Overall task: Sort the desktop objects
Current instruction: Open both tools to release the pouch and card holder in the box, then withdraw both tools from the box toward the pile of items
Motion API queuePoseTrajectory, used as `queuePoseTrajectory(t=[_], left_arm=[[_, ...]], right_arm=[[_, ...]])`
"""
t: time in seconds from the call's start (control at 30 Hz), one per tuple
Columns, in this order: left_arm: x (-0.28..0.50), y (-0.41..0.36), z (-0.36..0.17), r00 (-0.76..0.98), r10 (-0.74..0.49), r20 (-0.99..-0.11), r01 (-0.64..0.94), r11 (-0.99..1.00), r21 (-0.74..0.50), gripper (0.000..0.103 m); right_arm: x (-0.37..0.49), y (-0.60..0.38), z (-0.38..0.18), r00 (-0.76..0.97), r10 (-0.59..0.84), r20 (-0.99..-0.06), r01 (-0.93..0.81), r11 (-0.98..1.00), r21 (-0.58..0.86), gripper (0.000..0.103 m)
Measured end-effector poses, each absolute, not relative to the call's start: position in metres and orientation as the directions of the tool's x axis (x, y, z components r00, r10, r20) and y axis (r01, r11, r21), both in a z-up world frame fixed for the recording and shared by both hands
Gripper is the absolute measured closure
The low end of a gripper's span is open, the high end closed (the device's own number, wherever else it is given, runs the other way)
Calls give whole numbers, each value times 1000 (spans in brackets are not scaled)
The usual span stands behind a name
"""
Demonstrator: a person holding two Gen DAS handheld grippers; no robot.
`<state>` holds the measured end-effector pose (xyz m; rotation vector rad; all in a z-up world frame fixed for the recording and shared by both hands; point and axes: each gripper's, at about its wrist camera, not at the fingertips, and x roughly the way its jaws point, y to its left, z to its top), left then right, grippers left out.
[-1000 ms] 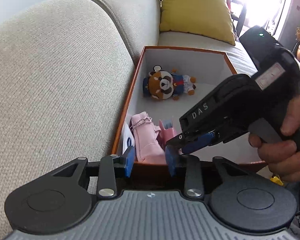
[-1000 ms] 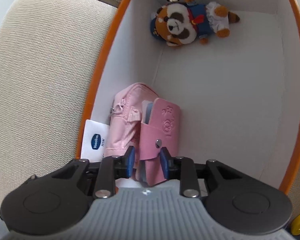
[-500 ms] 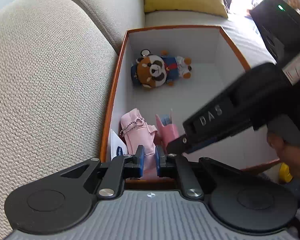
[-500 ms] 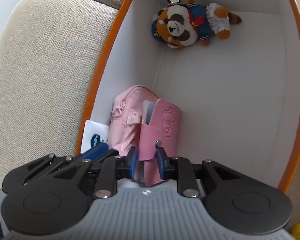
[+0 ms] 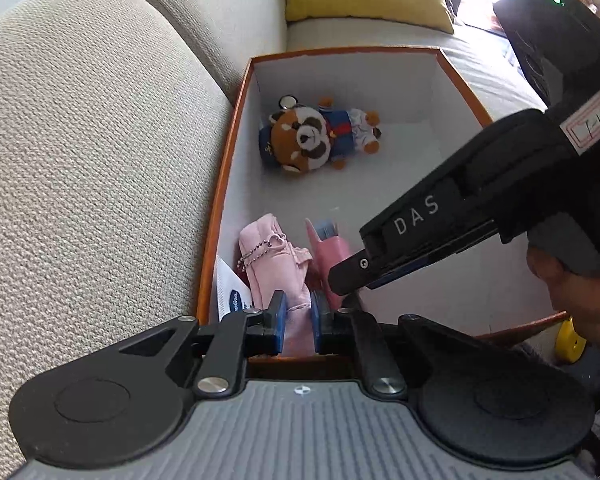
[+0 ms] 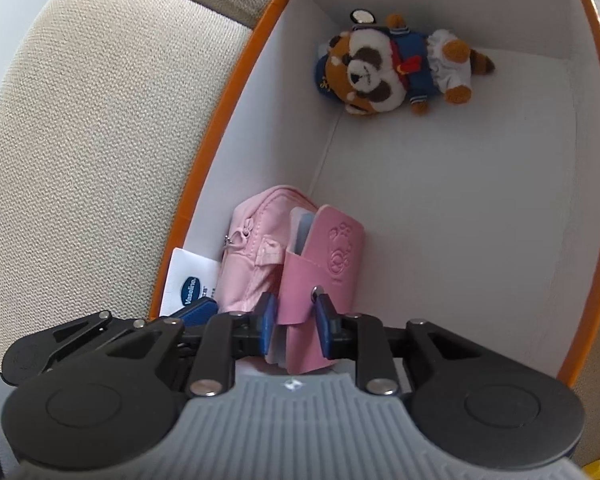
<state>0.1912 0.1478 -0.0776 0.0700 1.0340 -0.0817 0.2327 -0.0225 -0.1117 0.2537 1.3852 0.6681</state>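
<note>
Left gripper [image 5: 297, 322] is clamping the pink pouch [image 5: 278, 264]; right gripper [image 6: 296, 330] is pinching the pink wallet [image 6: 320, 276] inside the box [image 6: 440, 200].

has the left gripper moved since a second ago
Yes. The left gripper has come in over the box's orange rim toward the pink pouch, its jaws narrower.

Pink card holder [image 5: 329, 252]: lower half hidden behind right gripper [image 5: 342, 280] | Vaseline packet [image 6: 190, 282]: partly covered by pink pouch [image 6: 256, 248] | Yellow object [image 5: 568, 340]: cut off, unidentifiable
</note>
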Motion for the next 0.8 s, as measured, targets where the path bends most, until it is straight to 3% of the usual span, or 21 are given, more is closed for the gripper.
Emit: queuePoseTrajectory(t=[0.17, 0.3, 0.8], left_arm=[[183, 148, -70, 532, -28, -846, 75, 997, 14, 90], [185, 154, -65, 547, -35, -836, 76, 997, 8, 90], [182, 151, -62, 555, -42, -831, 74, 997, -1, 90]], right_arm=[[225, -29, -108, 37, 583, -811, -292, 783, 550, 79], [217, -26, -104, 51, 574, -818, -328, 783, 529, 88], [210, -48, -84, 58, 583, -810, -346, 773, 532, 85]])
